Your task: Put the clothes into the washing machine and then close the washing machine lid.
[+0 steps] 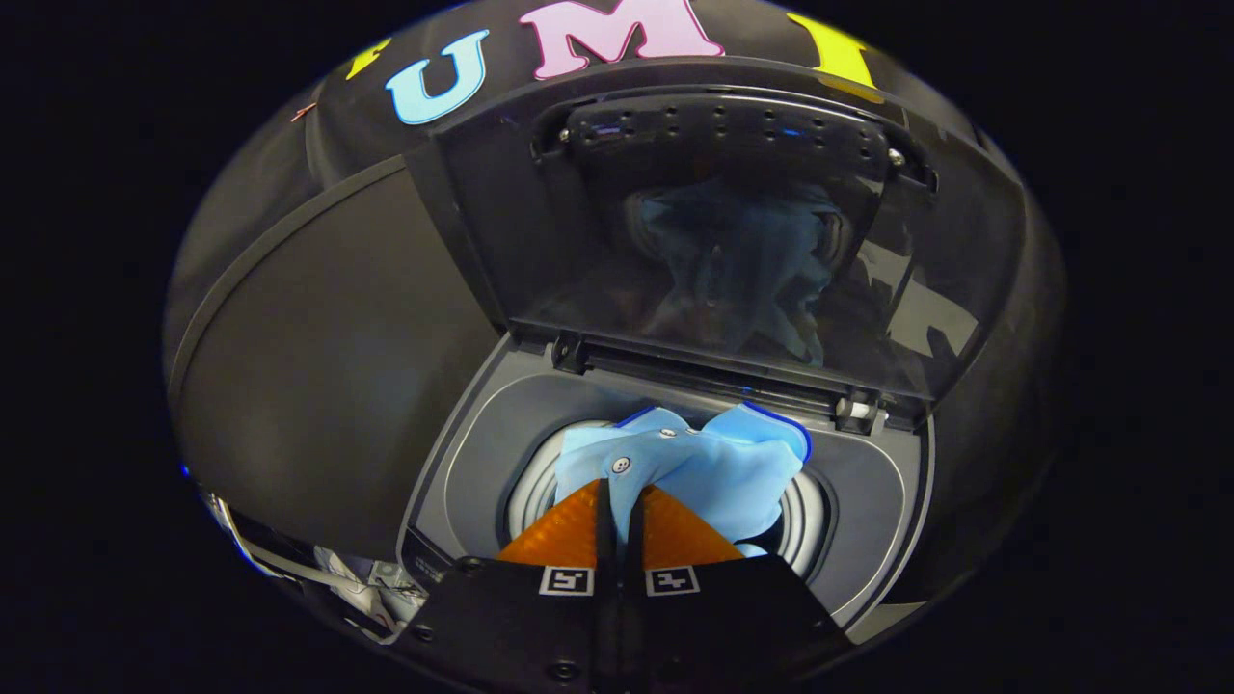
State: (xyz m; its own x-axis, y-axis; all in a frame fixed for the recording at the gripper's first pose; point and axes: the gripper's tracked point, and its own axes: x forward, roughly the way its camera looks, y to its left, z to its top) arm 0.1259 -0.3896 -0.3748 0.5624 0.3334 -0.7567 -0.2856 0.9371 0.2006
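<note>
A light blue garment (pixel 704 463) with buttons and dark blue trim hangs bunched over the round drum opening (pixel 815 525) of a grey top-loading washing machine (pixel 482 434). My gripper (pixel 619 492) is directly above the drum, its fingers pressed together on a fold of the cloth near a button. The machine's dark see-through lid (pixel 733 222) stands raised behind the opening, and the blue cloth is mirrored in it.
The black booth wall rises behind and to the left of the machine. Some white and grey clutter (pixel 357 588) lies low at the machine's left front corner.
</note>
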